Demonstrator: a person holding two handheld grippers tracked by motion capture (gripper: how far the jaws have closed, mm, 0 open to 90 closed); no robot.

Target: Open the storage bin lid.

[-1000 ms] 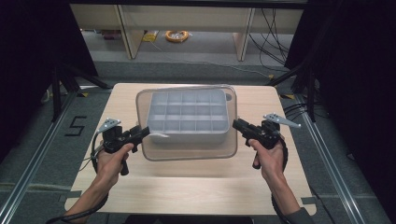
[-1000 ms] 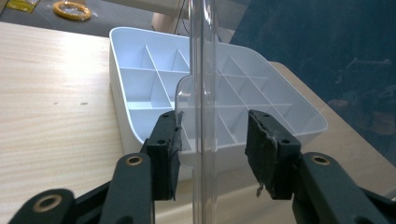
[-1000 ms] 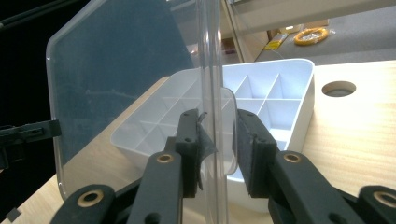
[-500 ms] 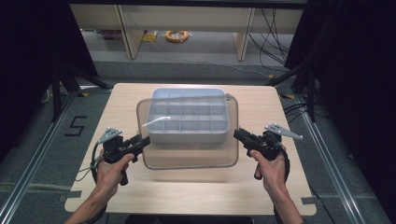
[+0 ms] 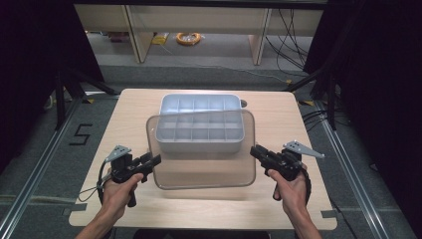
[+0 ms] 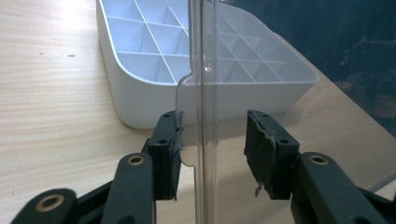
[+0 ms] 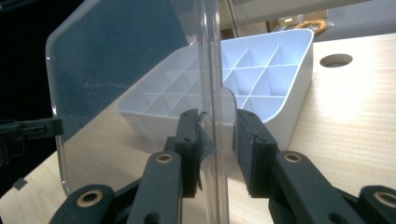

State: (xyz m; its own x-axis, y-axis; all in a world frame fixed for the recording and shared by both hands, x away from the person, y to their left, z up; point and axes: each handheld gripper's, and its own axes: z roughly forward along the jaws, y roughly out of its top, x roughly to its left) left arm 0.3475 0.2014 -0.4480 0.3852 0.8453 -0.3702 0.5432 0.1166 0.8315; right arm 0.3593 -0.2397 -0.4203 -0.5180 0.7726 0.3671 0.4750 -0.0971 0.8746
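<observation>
Over the near half of the tabletop, the clear lid now hangs between my two tongs, tilted, its far edge overlapping the front of the grey box. A second ago it sat square over the box; since then I have drawn it toward me and lower. Left tongs pinch the lid's left edge tab. Right tongs pinch the right edge likewise; in the right gripper view the rim stands upright between the pads. Box stays put mid-tabletop, compartments open and empty as far as I can see. Judgement: lid is off; setting it down flat near me comes next.
</observation>
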